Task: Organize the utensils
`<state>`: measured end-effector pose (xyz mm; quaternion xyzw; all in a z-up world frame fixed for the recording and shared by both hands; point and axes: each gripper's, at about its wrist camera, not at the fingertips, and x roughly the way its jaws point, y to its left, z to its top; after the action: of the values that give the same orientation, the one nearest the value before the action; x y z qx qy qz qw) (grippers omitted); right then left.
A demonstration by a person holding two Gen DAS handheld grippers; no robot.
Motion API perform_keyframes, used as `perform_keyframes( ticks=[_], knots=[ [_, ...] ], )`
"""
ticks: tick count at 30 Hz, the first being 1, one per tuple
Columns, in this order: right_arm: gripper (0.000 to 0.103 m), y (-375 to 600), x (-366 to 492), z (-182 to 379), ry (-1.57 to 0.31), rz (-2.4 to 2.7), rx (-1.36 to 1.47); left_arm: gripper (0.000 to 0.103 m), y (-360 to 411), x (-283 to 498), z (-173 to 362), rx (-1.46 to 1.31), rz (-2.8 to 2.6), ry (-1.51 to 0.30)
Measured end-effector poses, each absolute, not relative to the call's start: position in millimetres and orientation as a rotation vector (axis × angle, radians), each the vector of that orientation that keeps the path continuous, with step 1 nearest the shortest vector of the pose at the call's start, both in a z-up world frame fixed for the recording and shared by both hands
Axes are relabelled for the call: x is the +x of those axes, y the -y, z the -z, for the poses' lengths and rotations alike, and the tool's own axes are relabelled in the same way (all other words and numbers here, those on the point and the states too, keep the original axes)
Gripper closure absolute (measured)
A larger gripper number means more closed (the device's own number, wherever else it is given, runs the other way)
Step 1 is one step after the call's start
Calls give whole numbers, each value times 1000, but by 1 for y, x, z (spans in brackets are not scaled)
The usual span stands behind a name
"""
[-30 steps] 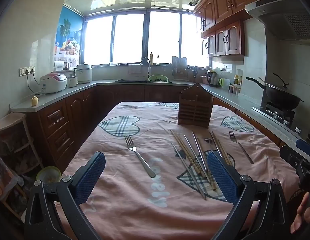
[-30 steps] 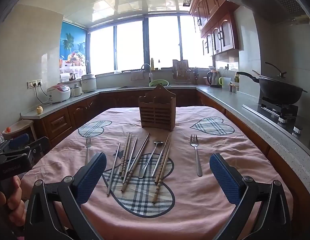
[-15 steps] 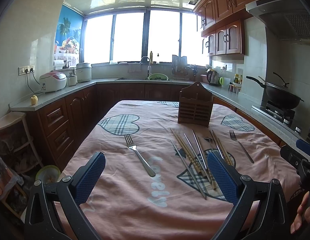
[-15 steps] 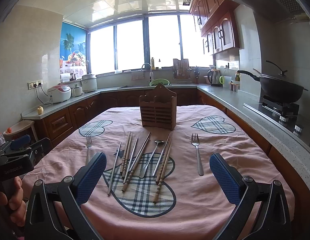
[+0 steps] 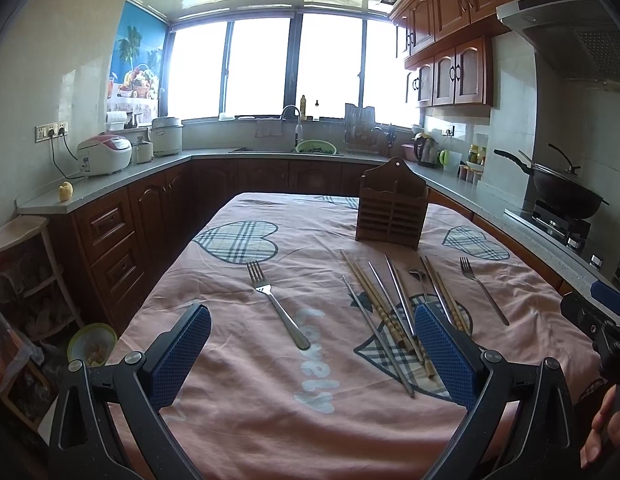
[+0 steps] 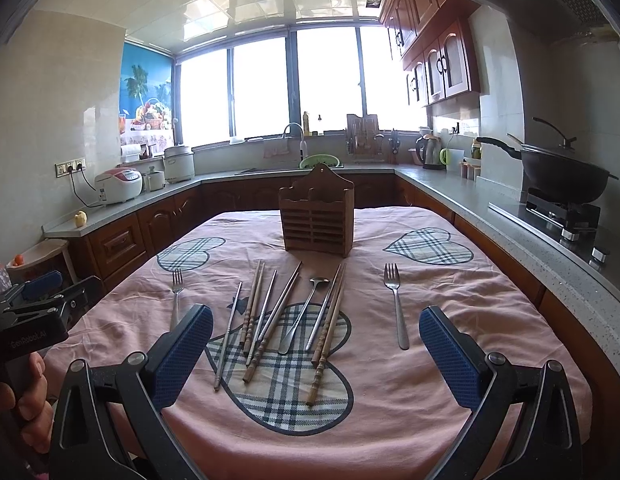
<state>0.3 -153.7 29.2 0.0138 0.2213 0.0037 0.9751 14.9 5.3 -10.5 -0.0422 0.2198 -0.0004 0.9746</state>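
A brown wooden utensil holder (image 6: 317,216) (image 5: 392,209) stands upright at the far middle of the pink tablecloth (image 6: 450,292). In front of it lie several wooden and metal chopsticks (image 6: 269,316) (image 5: 384,312) and a spoon (image 6: 305,312). One fork (image 6: 396,304) (image 5: 482,288) lies to their right, another fork (image 6: 175,296) (image 5: 275,302) to their left. My left gripper (image 5: 312,352) is open and empty, low over the near edge behind the left fork. My right gripper (image 6: 316,356) is open and empty, low over the near edge behind the chopsticks.
Wooden cabinets and grey counters ring the table: rice cookers (image 5: 105,154) on the left, a sink (image 5: 310,148) at the back, a black wok (image 6: 566,174) on the stove at right. A wooden shelf (image 5: 21,264) stands left of the table.
Both grippers have drifted very slightly; the utensils have not moved and both stay open.
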Motion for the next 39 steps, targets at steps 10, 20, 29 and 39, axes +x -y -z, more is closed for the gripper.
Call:
perform_keyframes(
  ticks=[10, 20, 29, 39],
  knots=[
    [0, 169, 41, -20, -530, -64, 92, 1, -29, 89, 14, -184, 7, -760],
    [24, 194, 108, -2, -656, -75, 176, 14, -28, 163, 0, -187, 53, -746],
    [54, 211, 180, 12, -739, -70, 212, 24, -11, 230, 2, -46, 35, -805],
    [61, 226, 242, 34, -829, -63, 281, 38, -3, 311, 17, -72, 59, -898]
  ],
)
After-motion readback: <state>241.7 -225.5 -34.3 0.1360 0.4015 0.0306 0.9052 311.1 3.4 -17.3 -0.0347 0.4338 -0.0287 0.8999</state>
